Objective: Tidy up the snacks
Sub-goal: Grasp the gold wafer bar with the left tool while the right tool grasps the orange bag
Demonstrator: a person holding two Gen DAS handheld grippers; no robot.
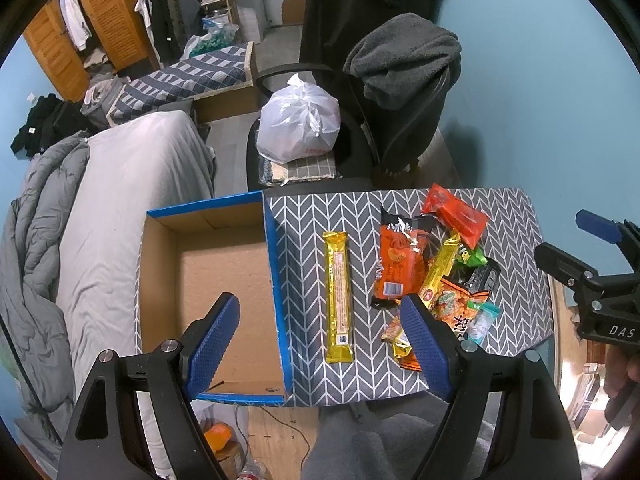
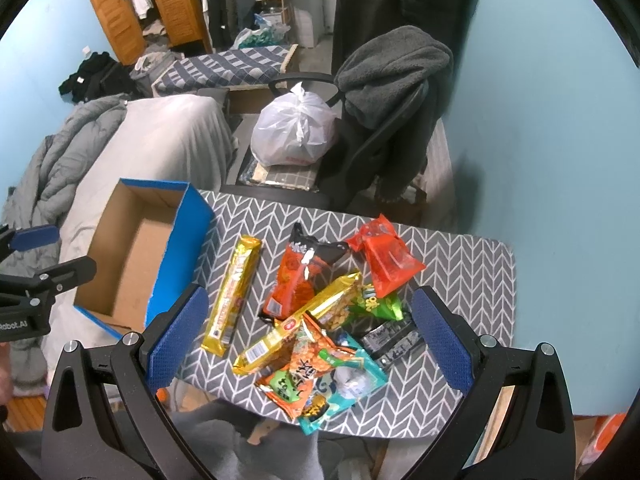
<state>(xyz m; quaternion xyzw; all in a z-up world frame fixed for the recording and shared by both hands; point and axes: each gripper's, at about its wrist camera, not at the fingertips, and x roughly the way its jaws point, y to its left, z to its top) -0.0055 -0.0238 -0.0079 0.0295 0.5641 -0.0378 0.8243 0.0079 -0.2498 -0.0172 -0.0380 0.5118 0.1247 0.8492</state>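
An empty blue-edged cardboard box (image 1: 224, 280) (image 2: 132, 252) sits at the table's left end. A long gold snack bar (image 1: 339, 296) (image 2: 234, 292) lies alone just right of it. A pile of snack packets (image 1: 440, 272) (image 2: 336, 320) lies further right: an orange-black bag (image 2: 300, 276), a red packet (image 2: 384, 256), a second gold bar (image 2: 296, 324), green, teal and dark packets. My left gripper (image 1: 324, 340) is open and empty above the box's right wall. My right gripper (image 2: 308, 340) is open and empty over the pile.
The small table has a grey chevron cloth (image 1: 516, 240) (image 2: 472, 272). Behind it stands an office chair with a white plastic bag (image 1: 298, 120) and a grey garment (image 1: 404, 72). A bed with grey bedding (image 1: 120, 184) lies to the left. A blue wall is on the right.
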